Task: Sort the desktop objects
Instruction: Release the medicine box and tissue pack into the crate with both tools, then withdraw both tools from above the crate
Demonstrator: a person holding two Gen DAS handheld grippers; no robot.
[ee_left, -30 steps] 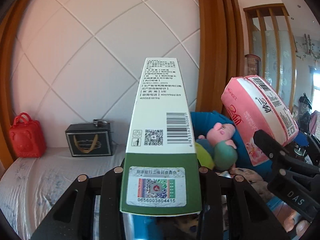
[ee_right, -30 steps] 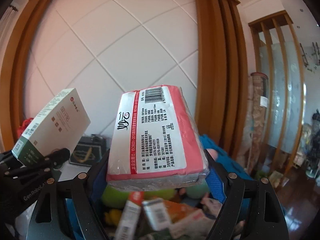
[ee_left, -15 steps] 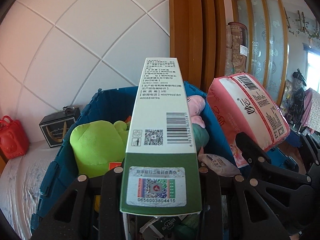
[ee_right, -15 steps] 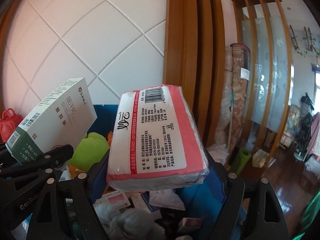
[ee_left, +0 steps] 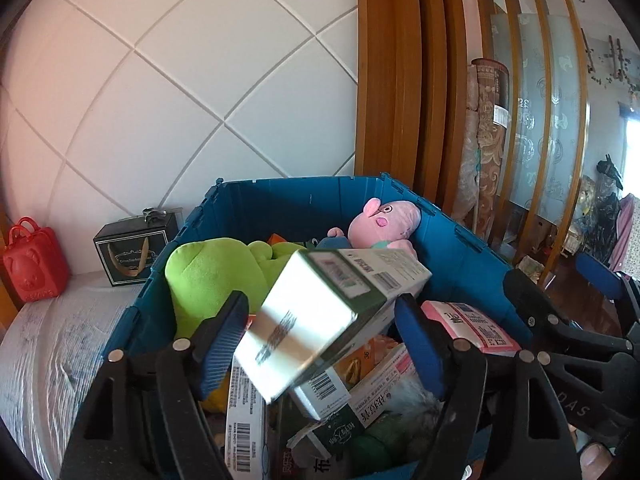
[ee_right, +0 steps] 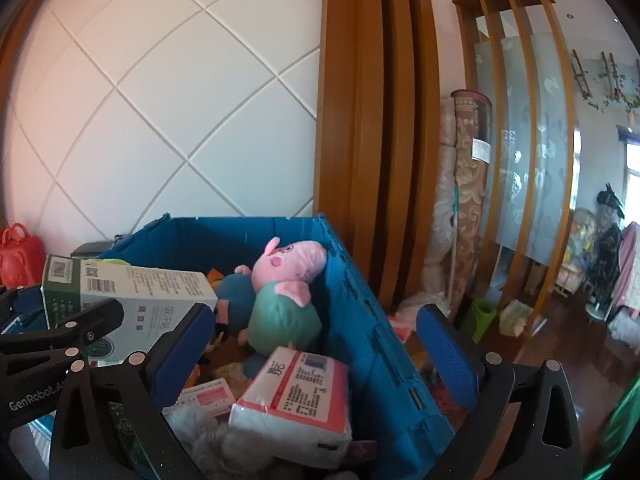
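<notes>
— Hanging over the blue crate (ee_left: pixel 452 236), the left gripper (ee_left: pixel 320 344) has just been spreading its jaws, and the green-and-white carton (ee_left: pixel 320 312) is tilted and blurred between them, apparently clear of both pads.

— And the right gripper (ee_right: pixel 320 348)?

— Its jaws have just been opening too and stand wide apart, gripping nothing. The pink tissue pack (ee_right: pixel 296 392) lies below them inside the crate, near the right-hand wall, on a jumble of small boxes.

— What else is in there?

— A pink pig plush (ee_right: pixel 292 272) against the far corner and a green plush (ee_left: pixel 212 276) on the left. Outside the crate, on the white surface by the wall, sit a black box (ee_left: pixel 132 252) and a red bag (ee_left: pixel 34 264).
</notes>
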